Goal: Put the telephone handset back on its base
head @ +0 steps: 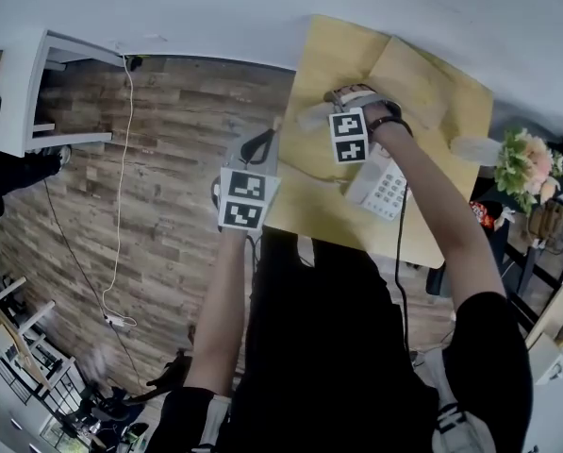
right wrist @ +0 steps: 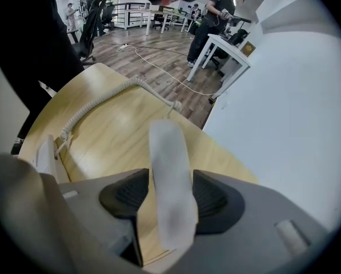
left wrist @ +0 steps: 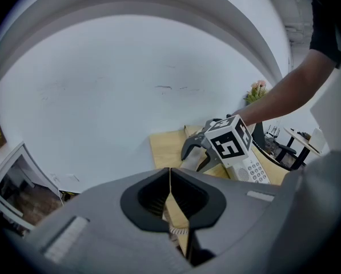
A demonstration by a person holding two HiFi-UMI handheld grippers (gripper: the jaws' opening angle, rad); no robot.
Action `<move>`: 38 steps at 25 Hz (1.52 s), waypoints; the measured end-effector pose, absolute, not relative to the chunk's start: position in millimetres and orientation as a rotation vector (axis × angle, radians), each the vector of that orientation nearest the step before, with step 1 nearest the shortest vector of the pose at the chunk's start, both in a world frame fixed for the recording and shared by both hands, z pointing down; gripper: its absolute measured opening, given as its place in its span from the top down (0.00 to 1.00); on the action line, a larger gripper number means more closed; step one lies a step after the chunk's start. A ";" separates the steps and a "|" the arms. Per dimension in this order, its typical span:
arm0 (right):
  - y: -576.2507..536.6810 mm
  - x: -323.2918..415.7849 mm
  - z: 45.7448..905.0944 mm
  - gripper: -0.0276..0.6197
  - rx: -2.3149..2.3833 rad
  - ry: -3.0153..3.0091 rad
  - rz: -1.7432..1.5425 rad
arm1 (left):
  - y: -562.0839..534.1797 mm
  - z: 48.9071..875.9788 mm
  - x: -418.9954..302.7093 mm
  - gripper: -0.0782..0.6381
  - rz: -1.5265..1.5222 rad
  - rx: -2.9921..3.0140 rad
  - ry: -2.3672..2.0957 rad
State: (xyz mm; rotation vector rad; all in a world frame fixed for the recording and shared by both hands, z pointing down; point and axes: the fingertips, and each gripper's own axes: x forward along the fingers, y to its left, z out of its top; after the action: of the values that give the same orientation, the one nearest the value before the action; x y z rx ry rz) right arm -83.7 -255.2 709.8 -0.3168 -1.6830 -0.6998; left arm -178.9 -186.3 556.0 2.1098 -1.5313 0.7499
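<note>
The white telephone handset lies on the wooden table near its far edge, away from the white keypad base. My right gripper stands open astride it, with the handset between the two pads and its length running away from the camera. In the head view the handset shows just left of the right gripper. A coiled cord runs from it back toward the base. My left gripper hovers off the table's left edge, shut and empty.
The white wall rises just past the table's far edge. A flower bunch sits off the table's right end. A white desk and a floor cable lie to the left. People and desks stand farther down the room.
</note>
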 end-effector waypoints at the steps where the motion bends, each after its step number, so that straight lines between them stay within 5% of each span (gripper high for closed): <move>1: -255.7 -83.4 712.1 0.58 -0.322 -1.679 -0.691 | -185.3 555.6 -179.4 0.87 0.752 2.108 -1.533; 38: -189.2 -52.7 625.2 0.64 -0.374 -1.702 -0.962 | -189.3 502.0 -155.1 0.87 0.726 2.207 -1.597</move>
State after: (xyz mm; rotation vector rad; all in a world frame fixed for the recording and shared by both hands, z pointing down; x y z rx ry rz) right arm -52.7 -189.2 625.2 -0.3742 -1.7016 -0.9616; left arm -155.1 -189.3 502.0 2.2070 -1.5967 0.7255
